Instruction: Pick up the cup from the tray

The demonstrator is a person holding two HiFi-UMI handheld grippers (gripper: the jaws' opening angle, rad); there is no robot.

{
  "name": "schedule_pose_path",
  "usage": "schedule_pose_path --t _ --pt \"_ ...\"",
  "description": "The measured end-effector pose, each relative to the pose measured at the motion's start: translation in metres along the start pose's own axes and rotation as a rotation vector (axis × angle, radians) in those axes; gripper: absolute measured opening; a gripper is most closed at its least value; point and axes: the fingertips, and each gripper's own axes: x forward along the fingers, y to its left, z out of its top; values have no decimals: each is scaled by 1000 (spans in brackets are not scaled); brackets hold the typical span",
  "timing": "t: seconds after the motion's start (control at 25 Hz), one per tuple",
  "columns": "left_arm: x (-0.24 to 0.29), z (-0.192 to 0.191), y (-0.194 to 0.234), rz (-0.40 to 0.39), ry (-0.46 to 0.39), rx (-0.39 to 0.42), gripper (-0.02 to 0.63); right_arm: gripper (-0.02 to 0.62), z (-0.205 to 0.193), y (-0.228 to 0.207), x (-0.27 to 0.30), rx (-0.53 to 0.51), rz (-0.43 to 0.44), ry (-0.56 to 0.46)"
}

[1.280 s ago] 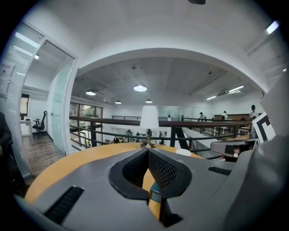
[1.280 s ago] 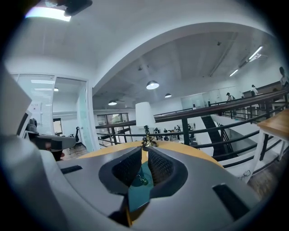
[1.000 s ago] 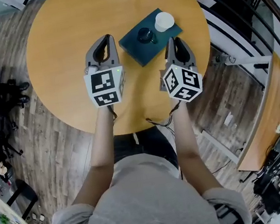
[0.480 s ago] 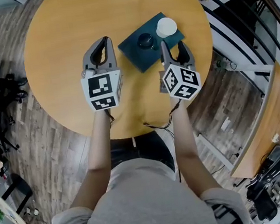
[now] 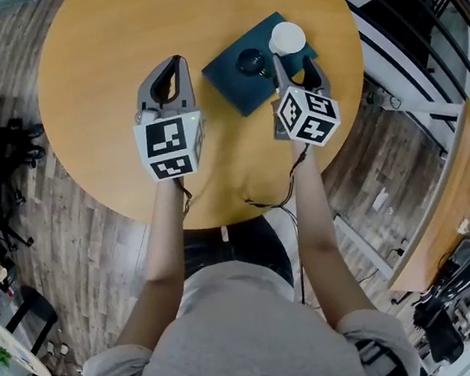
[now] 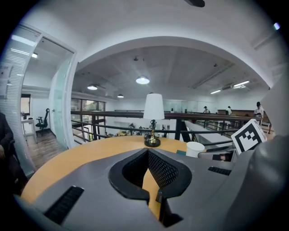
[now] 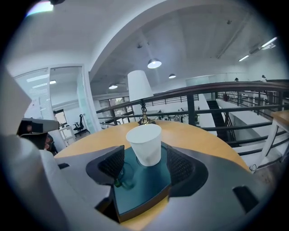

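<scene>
Ceiling (image 6: 171, 58) in gripper views only

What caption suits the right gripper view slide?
Right gripper, jaws opening with nothing gripped, faces an upright white paper cup on a dark teal tray atop a round wooden table.

Cup (image 5: 287, 38) on tray (image 5: 229, 92) (tray on table (image 5: 101, 54))
</scene>
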Motion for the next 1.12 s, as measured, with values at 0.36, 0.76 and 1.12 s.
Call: schedule_pose_path --t 0.36,0.76,1.12 --pt "8 -3 8 1 6 -14 6 268 -7 -5 20 -2 6 58" --pt "12 -5 15 6 14 -24 6 272 -4 -2 37 -41 23 87" --pt "14 -11 20 14 24 -20 6 270 -6 -4 40 -92 3 99"
